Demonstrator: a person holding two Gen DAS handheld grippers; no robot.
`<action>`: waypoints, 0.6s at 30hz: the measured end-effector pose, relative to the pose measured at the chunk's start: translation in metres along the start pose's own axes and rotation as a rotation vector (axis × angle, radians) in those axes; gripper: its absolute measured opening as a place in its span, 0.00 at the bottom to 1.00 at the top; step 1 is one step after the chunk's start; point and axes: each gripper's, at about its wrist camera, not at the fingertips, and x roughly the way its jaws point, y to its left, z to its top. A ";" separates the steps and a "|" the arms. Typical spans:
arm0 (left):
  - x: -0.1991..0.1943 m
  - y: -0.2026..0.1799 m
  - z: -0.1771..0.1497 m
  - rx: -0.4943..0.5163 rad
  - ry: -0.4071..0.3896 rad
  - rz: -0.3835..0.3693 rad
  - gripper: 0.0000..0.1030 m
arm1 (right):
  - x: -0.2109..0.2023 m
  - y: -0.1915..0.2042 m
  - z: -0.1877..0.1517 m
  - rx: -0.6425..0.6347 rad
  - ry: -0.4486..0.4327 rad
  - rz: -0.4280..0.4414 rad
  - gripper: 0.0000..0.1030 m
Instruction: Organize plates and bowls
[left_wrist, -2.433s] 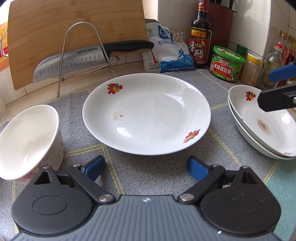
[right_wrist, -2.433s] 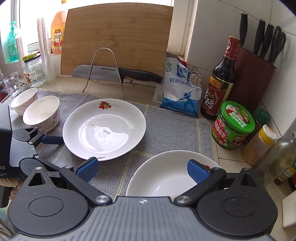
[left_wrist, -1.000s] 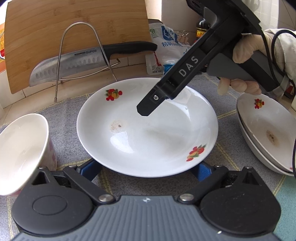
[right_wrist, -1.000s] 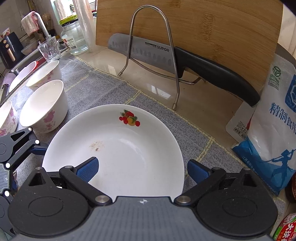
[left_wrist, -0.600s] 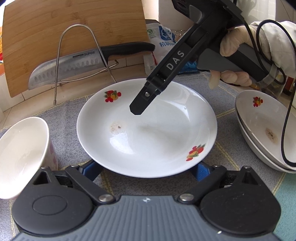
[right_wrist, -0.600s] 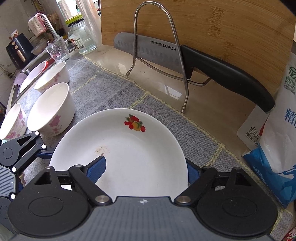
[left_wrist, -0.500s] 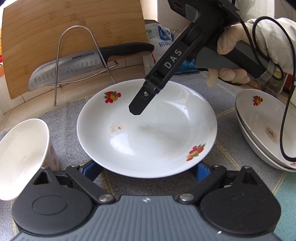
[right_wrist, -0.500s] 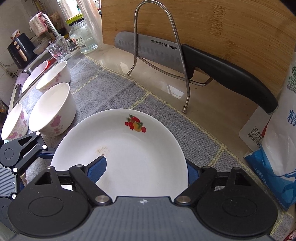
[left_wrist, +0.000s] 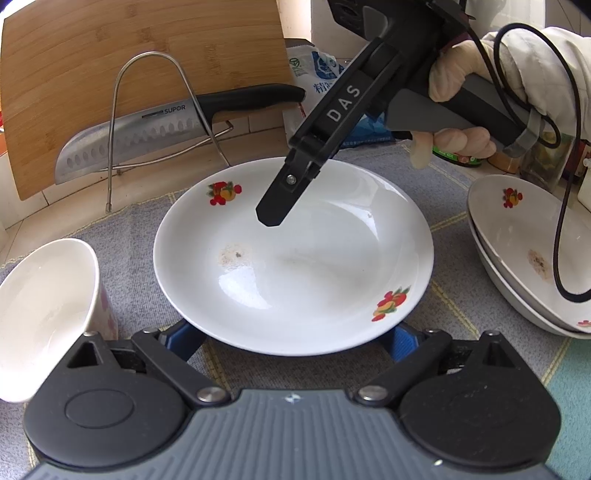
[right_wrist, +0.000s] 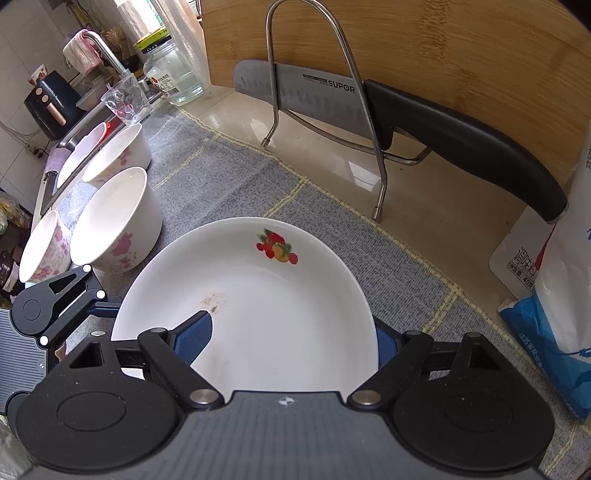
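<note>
On the grey cloth mat (left_wrist: 140, 229), a pink-flowered bowl (left_wrist: 44, 314) stands at the left, just beside the left gripper (left_wrist: 291, 339), whose jaws are spread wide at the near rim of the fruit-printed plate (left_wrist: 295, 258) lying flat mid-mat. The right gripper (right_wrist: 290, 339), in a gloved hand (left_wrist: 458, 107), has just been closing with the plate's rim between its jaws, one pad inside and one outside; whether they press it I cannot tell. Two stacked plates (left_wrist: 517, 236) sit at the far right.
</note>
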 end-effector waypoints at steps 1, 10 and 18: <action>0.000 0.000 0.000 0.001 0.001 -0.001 0.94 | 0.000 0.000 0.000 0.003 0.001 0.000 0.89; -0.009 0.002 -0.001 0.027 0.010 -0.016 0.94 | -0.004 0.008 -0.007 0.019 0.001 0.006 0.89; -0.027 0.003 0.000 0.051 0.011 -0.023 0.94 | -0.015 0.024 -0.014 0.022 -0.016 0.004 0.89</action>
